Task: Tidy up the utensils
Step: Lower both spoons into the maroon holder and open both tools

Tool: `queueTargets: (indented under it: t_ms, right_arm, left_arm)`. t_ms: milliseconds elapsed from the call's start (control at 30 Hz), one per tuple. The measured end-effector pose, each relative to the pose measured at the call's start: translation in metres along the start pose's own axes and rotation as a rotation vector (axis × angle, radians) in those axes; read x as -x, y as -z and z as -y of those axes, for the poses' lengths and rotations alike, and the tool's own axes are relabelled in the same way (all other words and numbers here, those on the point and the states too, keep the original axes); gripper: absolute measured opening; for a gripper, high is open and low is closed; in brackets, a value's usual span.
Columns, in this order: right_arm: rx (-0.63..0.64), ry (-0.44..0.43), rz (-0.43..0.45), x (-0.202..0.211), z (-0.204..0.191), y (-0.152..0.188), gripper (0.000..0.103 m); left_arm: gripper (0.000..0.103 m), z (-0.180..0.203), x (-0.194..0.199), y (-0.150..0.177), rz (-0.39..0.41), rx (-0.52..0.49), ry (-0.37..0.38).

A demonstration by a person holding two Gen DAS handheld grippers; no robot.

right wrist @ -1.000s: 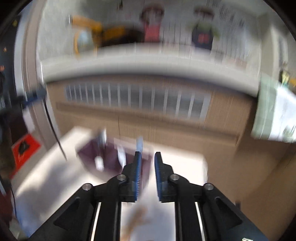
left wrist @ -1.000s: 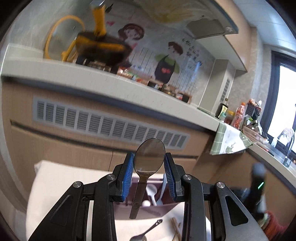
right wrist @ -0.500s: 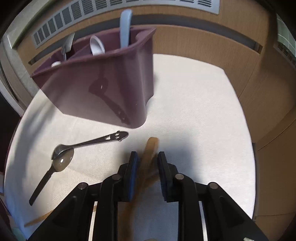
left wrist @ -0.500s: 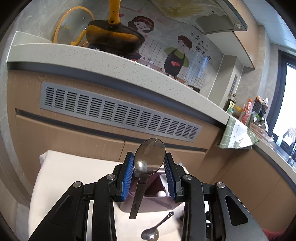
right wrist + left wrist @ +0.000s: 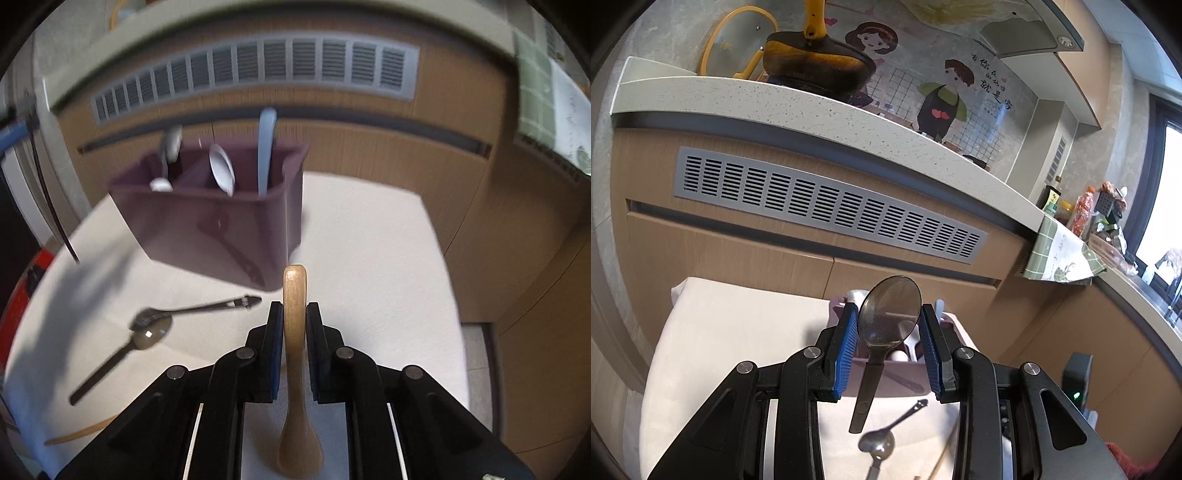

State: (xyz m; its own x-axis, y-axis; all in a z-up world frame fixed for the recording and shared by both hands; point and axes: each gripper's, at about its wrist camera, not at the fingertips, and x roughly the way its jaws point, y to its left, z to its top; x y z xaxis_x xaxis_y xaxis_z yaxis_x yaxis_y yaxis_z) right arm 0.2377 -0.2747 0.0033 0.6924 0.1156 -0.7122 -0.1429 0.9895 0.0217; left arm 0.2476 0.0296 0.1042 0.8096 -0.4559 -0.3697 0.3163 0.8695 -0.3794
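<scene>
My left gripper [image 5: 889, 332] is shut on a dark spoon [image 5: 888, 320], bowl up between the blue pads, handle hanging down, above the table in front of the purple utensil caddy [image 5: 897, 373]. My right gripper [image 5: 294, 325] is shut on a wooden spoon [image 5: 295, 354], handle end pointing forward, bowl toward the camera, lifted off the table. The purple caddy [image 5: 207, 229] stands just ahead of it and holds a metal spoon [image 5: 168, 151], a white spoon [image 5: 221, 170] and a pale blue utensil [image 5: 266, 147].
On the white table [image 5: 369, 251] lie a metal spoon [image 5: 192, 310] and a dark-handled spoon [image 5: 122, 354] left of the right gripper, and a wooden stick [image 5: 81, 432] at the front left. A wooden cabinet with a grey vent [image 5: 258, 70] rises behind the table.
My right gripper has closed on the wooden spoon and lifted it off the table, tilting up toward the caddy. My left gripper holds its spoon nearly still.
</scene>
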Motion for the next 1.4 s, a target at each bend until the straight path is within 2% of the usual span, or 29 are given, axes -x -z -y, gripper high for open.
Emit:
queueTargets:
  t_ms: [100,200,433,500,567,667,733,933,1067,1200,1267,1300,1400]
  right_arm:
    - [-0.016,-0.020,0.055,0.019,0.000,-0.012,0.011]
    - [-0.022,-0.045,0.165,0.045,-0.008,-0.029,0.011]
    - [-0.025,-0.096,0.551,0.150,-0.017,-0.123,0.011]
    - [0.003,-0.098,0.618,0.166,-0.025,-0.144,0.011]
    - [0.031,-0.089,0.645,0.171,-0.032,-0.154,0.011]
    - [0.061,-0.083,0.631,0.155,-0.042,-0.165,0.011]
    - [0.066,-0.091,0.592,0.135,-0.043,-0.167,0.011]
    - [0.045,-0.097,0.444,0.080,-0.038,-0.155,0.011]
    - [0.052,-0.110,0.358,0.046,-0.038,-0.142,0.011]
    - [0.050,-0.118,0.285,0.019,-0.037,-0.130,0.011]
    - [0.040,-0.128,0.236,0.006,-0.036,-0.125,0.011]
    - [0.031,-0.142,0.205,0.000,-0.034,-0.123,0.012]
    - [-0.005,-0.188,0.125,-0.013,-0.026,-0.117,0.014]
  left_arm:
    - [0.034,0.008,0.008,-0.001,0.009,-0.005,0.003]
    - [0.034,0.019,0.021,-0.012,0.045,-0.013,0.020]
    - [0.034,0.056,0.050,-0.070,0.239,-0.101,0.088]
    - [0.034,0.058,0.045,-0.080,0.260,-0.111,0.095]
    - [0.034,0.055,0.031,-0.084,0.249,-0.107,0.107]
    - [0.034,0.044,0.007,-0.081,0.236,-0.091,0.117]
    - [0.034,0.036,-0.008,-0.076,0.229,-0.074,0.122]
    - [0.034,0.005,-0.053,-0.064,0.145,-0.003,0.103]
    - [0.034,-0.006,-0.080,-0.051,0.078,0.018,0.086]
    - [0.034,-0.012,-0.102,-0.037,0.021,0.051,0.099]
    - [0.039,-0.014,-0.109,-0.031,-0.004,0.053,0.096]
    - [0.045,-0.013,-0.112,-0.030,-0.016,0.052,0.095]
    - [0.052,-0.014,-0.113,-0.025,-0.031,0.059,0.093]
